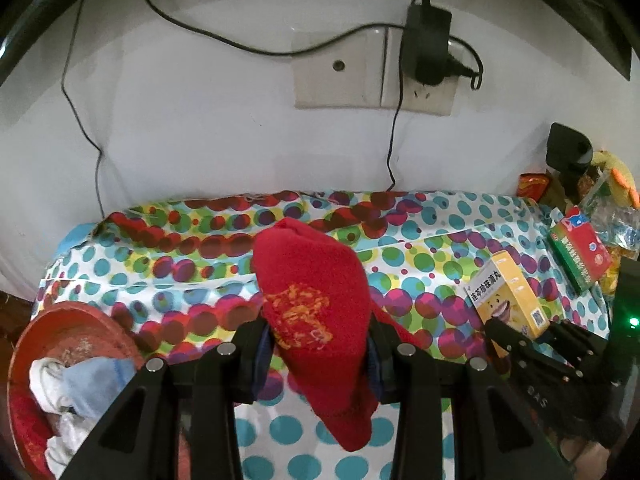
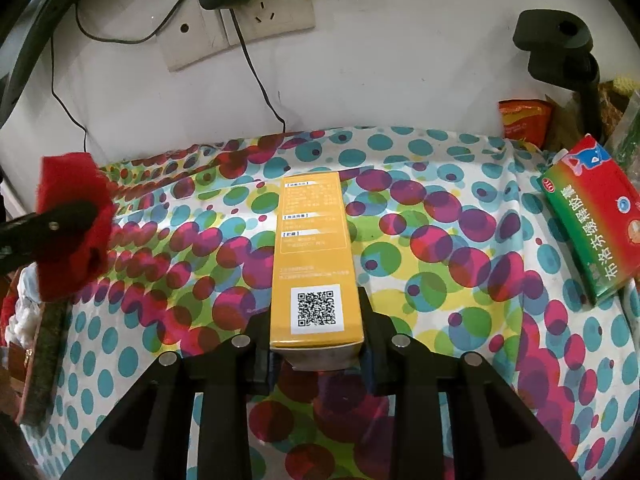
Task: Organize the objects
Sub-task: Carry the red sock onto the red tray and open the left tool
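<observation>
A red sock (image 1: pixel 316 312) with gold embroidery hangs between the fingers of my left gripper (image 1: pixel 316 344), which is shut on it above the polka-dot cloth (image 1: pixel 420 224). In the right wrist view the same sock (image 2: pixel 72 236) shows at the left, clamped by a black finger. My right gripper (image 2: pixel 316 336) is shut on the near end of a yellow medicine box (image 2: pixel 312 256) with a QR code, lying lengthwise on the cloth. From the left wrist view that yellow box (image 1: pixel 508 296) sits at the right with the right gripper's fingers (image 1: pixel 516 340) on it.
A red basin (image 1: pixel 52 336) holding white and blue cloths sits at the lower left. A green and red medicine box (image 2: pixel 588 216) lies at the right, with snack packets (image 2: pixel 524 120) and a black stand (image 2: pixel 560 52) behind it. Wall sockets with a plugged-in adapter (image 1: pixel 424 40) and cables hang above the table.
</observation>
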